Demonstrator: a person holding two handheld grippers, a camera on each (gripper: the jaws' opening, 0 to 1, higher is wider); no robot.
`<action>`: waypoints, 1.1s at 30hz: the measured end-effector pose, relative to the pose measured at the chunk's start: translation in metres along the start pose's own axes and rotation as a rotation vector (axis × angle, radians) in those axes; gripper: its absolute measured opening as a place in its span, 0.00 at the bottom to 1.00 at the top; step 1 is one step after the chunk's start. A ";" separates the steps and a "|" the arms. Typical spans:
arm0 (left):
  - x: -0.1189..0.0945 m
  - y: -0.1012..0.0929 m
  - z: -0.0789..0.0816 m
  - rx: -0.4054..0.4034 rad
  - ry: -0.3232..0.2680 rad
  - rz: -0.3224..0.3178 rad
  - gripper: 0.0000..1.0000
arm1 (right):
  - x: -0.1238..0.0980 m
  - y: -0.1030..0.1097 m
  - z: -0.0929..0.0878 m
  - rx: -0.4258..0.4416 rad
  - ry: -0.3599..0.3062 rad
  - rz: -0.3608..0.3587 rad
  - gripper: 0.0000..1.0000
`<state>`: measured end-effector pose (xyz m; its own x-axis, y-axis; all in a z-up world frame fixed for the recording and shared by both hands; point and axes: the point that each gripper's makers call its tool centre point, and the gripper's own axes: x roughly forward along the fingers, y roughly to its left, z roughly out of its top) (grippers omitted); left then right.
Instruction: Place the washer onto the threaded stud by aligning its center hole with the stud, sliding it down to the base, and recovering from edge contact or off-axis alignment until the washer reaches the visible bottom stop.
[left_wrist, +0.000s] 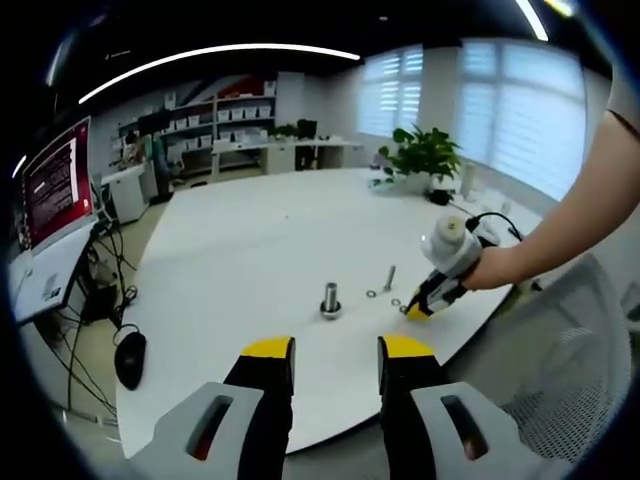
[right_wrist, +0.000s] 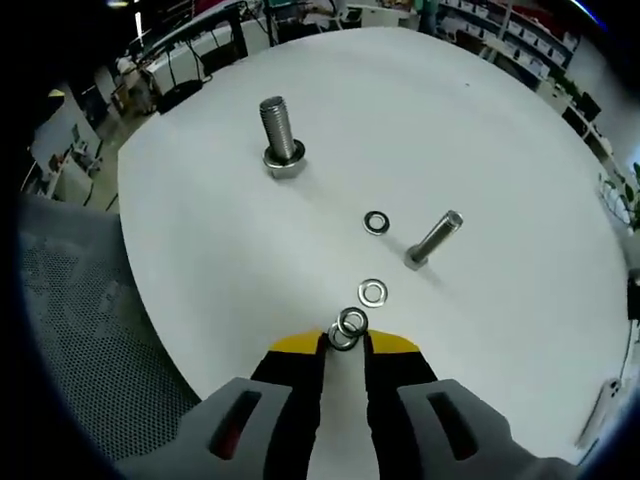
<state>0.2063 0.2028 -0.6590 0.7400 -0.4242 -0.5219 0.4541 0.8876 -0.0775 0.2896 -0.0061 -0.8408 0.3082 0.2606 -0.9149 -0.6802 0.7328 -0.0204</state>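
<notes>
Washers, two small silver steel rings (right_wrist: 349, 327), overlap right at my right gripper (right_wrist: 345, 345) tips, its yellow-tipped fingers (right_wrist: 297, 347) nearly closed around them on the round white bench (right_wrist: 200, 250). I may lift both (or neither). The upright threaded steel stud (right_wrist: 279, 135) stands well apart. My left gripper (left_wrist: 333, 352) hangs open, holding nothing.

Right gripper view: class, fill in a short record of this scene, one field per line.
surface: white table
upright stud: threaded, standing on its head, bare of washers
second bolt: lying on its side
loose washers: two flat on the table
right tongs: nearly closed at overlapping washers by their tips
left tongs: open, holding nothing
</notes>
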 end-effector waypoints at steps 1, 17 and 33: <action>0.000 0.000 0.000 0.000 0.001 0.000 0.31 | 0.000 0.000 0.000 -0.005 0.001 -0.004 0.16; 0.000 0.000 -0.002 0.003 0.012 -0.001 0.31 | -0.006 0.005 -0.015 -0.169 0.066 0.052 0.16; 0.001 0.000 -0.005 0.010 0.029 0.001 0.30 | -0.001 0.005 -0.014 -0.335 0.336 0.116 0.16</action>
<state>0.2045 0.2034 -0.6641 0.7261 -0.4178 -0.5460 0.4584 0.8861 -0.0684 0.2766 -0.0114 -0.8459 0.0230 0.0706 -0.9972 -0.8912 0.4535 0.0115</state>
